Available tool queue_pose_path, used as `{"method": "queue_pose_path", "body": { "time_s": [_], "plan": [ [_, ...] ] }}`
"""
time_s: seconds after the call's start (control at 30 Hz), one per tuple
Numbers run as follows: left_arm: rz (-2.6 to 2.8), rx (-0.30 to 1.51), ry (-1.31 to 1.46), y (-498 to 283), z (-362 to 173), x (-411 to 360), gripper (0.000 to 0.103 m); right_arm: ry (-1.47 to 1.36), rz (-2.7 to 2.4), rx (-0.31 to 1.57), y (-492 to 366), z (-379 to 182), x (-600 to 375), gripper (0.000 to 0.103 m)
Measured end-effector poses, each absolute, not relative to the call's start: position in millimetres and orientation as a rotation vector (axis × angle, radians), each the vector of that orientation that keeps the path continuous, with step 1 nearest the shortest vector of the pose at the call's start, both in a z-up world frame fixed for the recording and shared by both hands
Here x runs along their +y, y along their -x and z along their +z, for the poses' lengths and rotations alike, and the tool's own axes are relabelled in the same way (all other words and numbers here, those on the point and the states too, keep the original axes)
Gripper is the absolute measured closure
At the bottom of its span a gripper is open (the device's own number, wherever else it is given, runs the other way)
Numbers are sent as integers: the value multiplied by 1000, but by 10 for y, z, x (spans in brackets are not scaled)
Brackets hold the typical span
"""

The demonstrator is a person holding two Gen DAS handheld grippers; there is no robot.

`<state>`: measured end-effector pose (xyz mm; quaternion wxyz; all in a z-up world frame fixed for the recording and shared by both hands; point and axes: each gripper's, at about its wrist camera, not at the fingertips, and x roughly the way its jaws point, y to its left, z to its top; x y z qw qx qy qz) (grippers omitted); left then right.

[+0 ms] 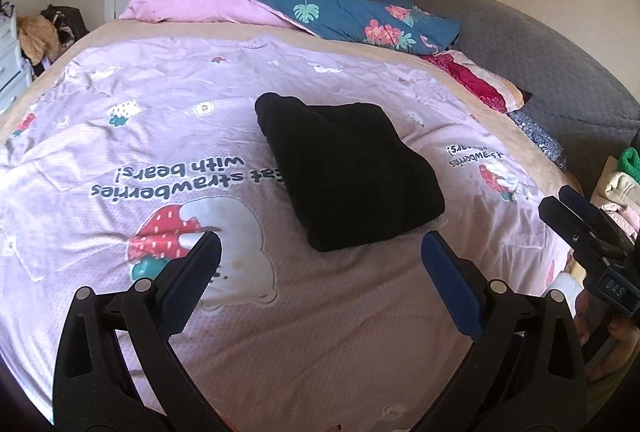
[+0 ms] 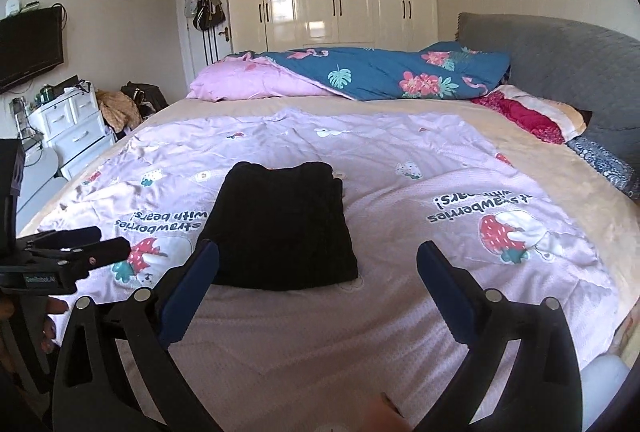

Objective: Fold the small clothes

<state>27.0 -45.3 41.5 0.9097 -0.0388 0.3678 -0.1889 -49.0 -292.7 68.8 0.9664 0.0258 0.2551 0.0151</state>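
A black garment (image 1: 348, 168) (image 2: 280, 224) lies folded into a thick rectangle in the middle of the pink strawberry-and-bear sheet (image 1: 160, 136) (image 2: 420, 188) spread on the bed. My left gripper (image 1: 320, 240) hovers just short of the garment's near edge, wide open, nothing between its fingers. My right gripper (image 2: 318, 247) is also wide open and holds nothing, with the garment just beyond its fingertips. Each gripper shows in the other's view: the right gripper (image 1: 558, 198) at the right edge, the left gripper (image 2: 108, 238) at the left, off to the garment's side.
A blue flowered duvet (image 1: 360, 12) and a pink pillow (image 1: 192, 2) lie at the far end of the bed. The grey headboard (image 1: 540, 48) runs along the right. Folded clothes (image 1: 620, 188) are stacked off the bed's right side. White drawers (image 2: 68, 132) stand at the left.
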Motion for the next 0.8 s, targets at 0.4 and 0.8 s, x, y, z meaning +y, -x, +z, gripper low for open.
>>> {"method": "queue_pose_path", "body": {
  "time_s": [0.4,0.8],
  "plan": [
    [-378,762,53,-38,209,-351,9,-57,-17,523,742,376,-2820,4],
    [-351,782,60,45,-89,-309,9,-36,-36,626,740,-88,-2673,4]
  ]
}}
